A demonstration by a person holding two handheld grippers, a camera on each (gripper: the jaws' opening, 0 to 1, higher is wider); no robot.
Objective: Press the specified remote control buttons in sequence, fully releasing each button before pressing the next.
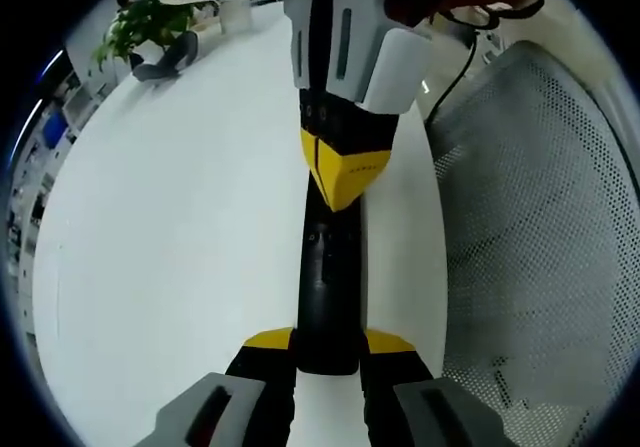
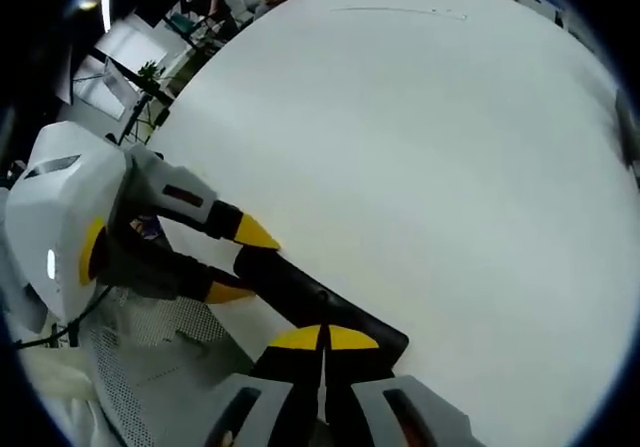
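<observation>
A long black remote lies along the near edge of the white table. In the left gripper view, my left gripper is shut on the remote's near end, one yellow tip on each side. My right gripper comes down from the top, its yellow tips shut together and resting on the remote's upper face. In the right gripper view, my right gripper has its tips closed on top of the remote, and the left gripper clamps the remote's far end from the left. The buttons are hidden.
A grey mesh chair stands close beside the table edge. A potted plant sits at the table's far corner. A black cable hangs near the right gripper's body. The table top stretches wide and bare.
</observation>
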